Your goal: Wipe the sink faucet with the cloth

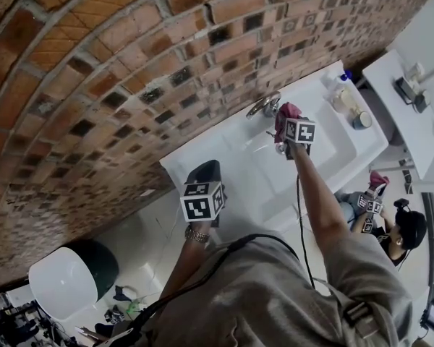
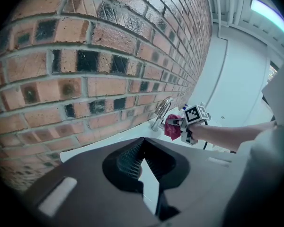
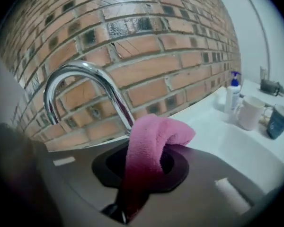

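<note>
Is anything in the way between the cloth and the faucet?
Nothing visible. The cloth, shut in the right gripper, sits close in front of the faucet; the mugs and bottle stand well aside.

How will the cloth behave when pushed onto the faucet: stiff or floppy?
Likely floppy: the cloth folds over itself where it sticks out of the right gripper. Probably light: one pinch between the jaws carries all of it. Its fuzzy pile should drag on the smooth faucet rather than slip, and wrap its curve.
</note>
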A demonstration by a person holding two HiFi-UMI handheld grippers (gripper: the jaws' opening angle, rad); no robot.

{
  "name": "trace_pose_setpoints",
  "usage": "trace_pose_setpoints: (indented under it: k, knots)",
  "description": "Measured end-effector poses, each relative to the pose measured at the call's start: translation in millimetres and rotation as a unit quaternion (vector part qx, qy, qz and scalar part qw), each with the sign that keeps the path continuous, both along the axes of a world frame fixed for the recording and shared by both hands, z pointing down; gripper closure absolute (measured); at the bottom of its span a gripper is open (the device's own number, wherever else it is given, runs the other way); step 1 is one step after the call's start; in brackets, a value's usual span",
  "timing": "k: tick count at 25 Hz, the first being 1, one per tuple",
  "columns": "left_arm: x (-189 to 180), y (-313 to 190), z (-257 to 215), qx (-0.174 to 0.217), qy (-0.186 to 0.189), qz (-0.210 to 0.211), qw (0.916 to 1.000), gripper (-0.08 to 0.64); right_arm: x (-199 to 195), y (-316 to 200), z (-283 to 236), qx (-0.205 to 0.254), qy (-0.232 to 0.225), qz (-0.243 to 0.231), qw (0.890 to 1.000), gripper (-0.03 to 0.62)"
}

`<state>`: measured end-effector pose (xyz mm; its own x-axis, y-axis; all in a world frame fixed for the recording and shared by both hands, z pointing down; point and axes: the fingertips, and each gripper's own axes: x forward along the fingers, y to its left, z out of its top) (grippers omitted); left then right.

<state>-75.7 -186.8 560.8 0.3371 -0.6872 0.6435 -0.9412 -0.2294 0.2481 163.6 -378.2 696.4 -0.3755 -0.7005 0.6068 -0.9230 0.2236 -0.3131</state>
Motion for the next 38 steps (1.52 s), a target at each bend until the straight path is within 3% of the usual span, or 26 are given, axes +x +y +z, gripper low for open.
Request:
trace_pose_setpoints:
  k: [3, 6, 10, 16, 20, 22, 27, 32, 36, 38]
  knots:
    - [-3.6, 1.2, 0.4, -0.001, 0.001, -0.004, 1.0, 0.541, -20.3, -4.1, 12.7, -0.034, -0.06, -0.004, 0.998, 0.525]
    - [-4.5, 0.8, -2.4, 0.003, 0.003, -0.006, 1.0, 0.541, -17.0, -8.0, 12.7, -0.024, -0.11, 0.027, 0.993, 0.523]
    - [-2.9, -0.8, -2.8, 0.004, 0.006, -0.005, 1.0, 0.541, -13.3, -15.8, -16.5, 0.039, -0.162, 0.027, 0.986, 0.526]
    - [7.0, -0.1, -6.2, 0.013, 0.016, 0.011, 0.9997, 0.541, -6.1, -15.0, -74.4, 0.124, -0.189, 0.008, 0.974, 0.526]
    - [13.5, -0.4, -9.6, 0.018, 0.018, 0.02, 0.9995, 0.541, -17.8, -4.5, -131.3, 0.19, -0.26, -0.018, 0.947, 0.526]
    - [15.5, 0.2, -10.5, 0.019, 0.018, 0.024, 0.9994, 0.542, -30.6, 0.7, -150.2, 0.209, -0.271, -0.031, 0.939, 0.526]
    - [18.3, 1.9, -14.4, 0.024, 0.017, 0.03, 0.9991, 0.541, -66.8, 14.1, -170.8, 0.244, -0.219, -0.082, 0.941, 0.526]
    - [15.6, 1.3, -15.1, 0.026, 0.014, 0.03, 0.9991, 0.541, -104.6, 30.8, -166.8, 0.268, -0.095, -0.173, 0.943, 0.526]
    - [16.6, -0.2, -15.8, 0.027, 0.014, 0.031, 0.9991, 0.541, -133.2, 48.4, -150.1, 0.278, 0.014, -0.26, 0.925, 0.53]
    - [18.5, -0.6, -16.2, 0.029, 0.014, 0.033, 0.999, 0.541, -147.0, 60.9, -123.1, 0.245, 0.077, -0.318, 0.913, 0.532]
